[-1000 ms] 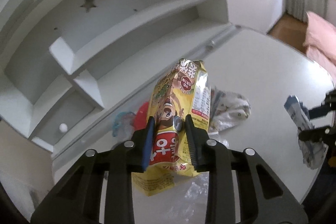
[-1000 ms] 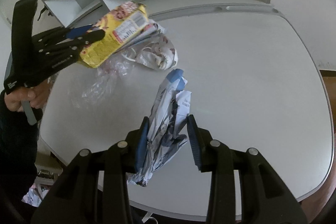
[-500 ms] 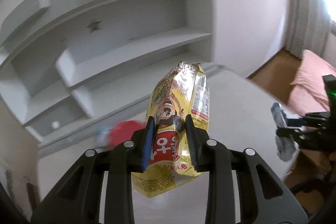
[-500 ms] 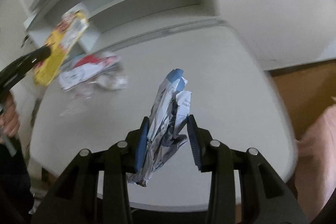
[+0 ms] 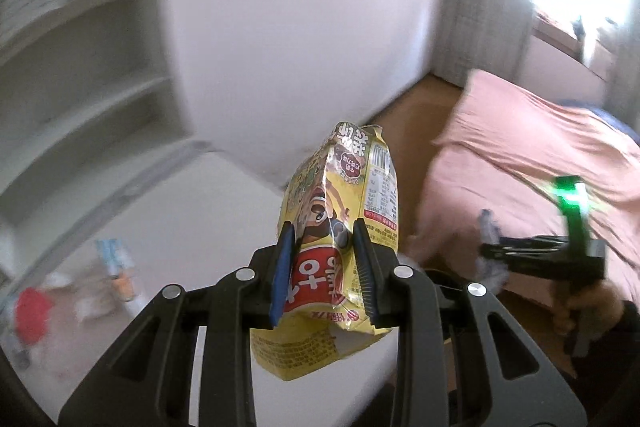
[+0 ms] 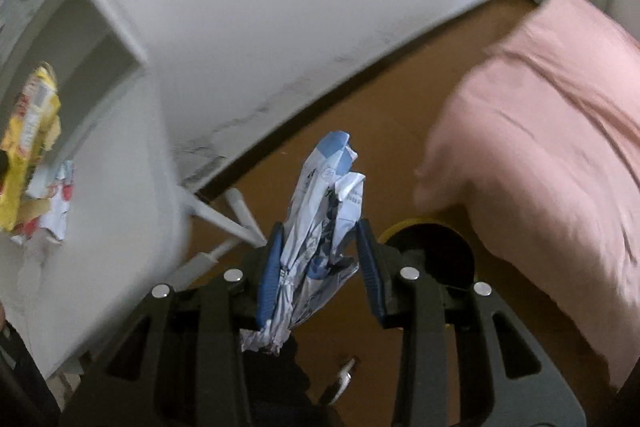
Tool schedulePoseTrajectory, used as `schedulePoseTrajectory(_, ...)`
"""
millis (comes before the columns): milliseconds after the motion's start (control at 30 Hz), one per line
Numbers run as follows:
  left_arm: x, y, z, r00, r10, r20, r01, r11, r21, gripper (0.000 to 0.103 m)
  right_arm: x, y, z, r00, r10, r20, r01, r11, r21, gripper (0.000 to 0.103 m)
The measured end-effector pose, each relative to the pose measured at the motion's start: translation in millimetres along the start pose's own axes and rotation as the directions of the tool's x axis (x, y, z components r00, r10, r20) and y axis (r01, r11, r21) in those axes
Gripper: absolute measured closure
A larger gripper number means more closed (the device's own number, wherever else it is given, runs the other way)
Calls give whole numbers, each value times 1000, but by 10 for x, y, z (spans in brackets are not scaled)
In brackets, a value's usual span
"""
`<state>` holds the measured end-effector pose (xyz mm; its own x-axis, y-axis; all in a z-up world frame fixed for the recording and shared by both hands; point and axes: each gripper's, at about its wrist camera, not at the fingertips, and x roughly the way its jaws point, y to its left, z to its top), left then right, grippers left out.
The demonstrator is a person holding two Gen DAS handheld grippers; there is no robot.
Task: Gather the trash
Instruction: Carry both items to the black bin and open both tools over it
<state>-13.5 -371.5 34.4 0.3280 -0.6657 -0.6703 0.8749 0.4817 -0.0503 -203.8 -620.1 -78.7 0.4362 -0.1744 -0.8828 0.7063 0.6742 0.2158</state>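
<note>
My left gripper is shut on a yellow snack bag with a red label and holds it in the air past the table's right end. My right gripper is shut on a crumpled white and blue wrapper and holds it above the brown floor. The right gripper also shows in the left wrist view, out over the floor by the bed. The yellow bag shows at the left edge of the right wrist view. A round dark bin with a yellow rim sits on the floor just behind my right finger.
More trash lies on the white table: a red piece, a blue and orange wrapper, a patterned wrapper. A pink bed stands to the right. White shelves and a white wall are behind.
Both grippers have swung right, away from the table and shelves toward the floor and bed, each still holding its trash. The bin has come into the right wrist view.
</note>
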Motion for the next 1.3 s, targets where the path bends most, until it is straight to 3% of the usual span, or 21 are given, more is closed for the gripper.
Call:
schedulePoseTrajectory(233,757,-939,-57,978,-173,-113,182,980,76,73,539,-784,-227,991,-53,-125,69,989,132,66)
schedulePoseTrajectory(333,941,-1175,-73,979,-161,-125,176,976,125,74,746,-972,-326,982,-62,-176,89,985,147,66)
schedulePoseTrajectory(500,1110,-1518,-40,967,-208,-146,230,961,152,74,913,-1205,-430,974,-67,-217,104,981,164,66)
schedulePoseTrajectory(867,1536,-1790,-60,944,-244,-222,282,946,160,75,1064,-1415,-425,973,-33,-228,86,969,230,63)
schedulePoseTrajectory(1000,1569,-1813,-91,937,-255,-237,295,943,152,75,1045,-1470,-408,978,-33,-208,84,967,242,44)
schedulePoseTrajectory(1300,1867,-1989,-241,906,-291,-308,344,930,132,75,798,-1752,-368,989,-64,-137,109,927,358,43)
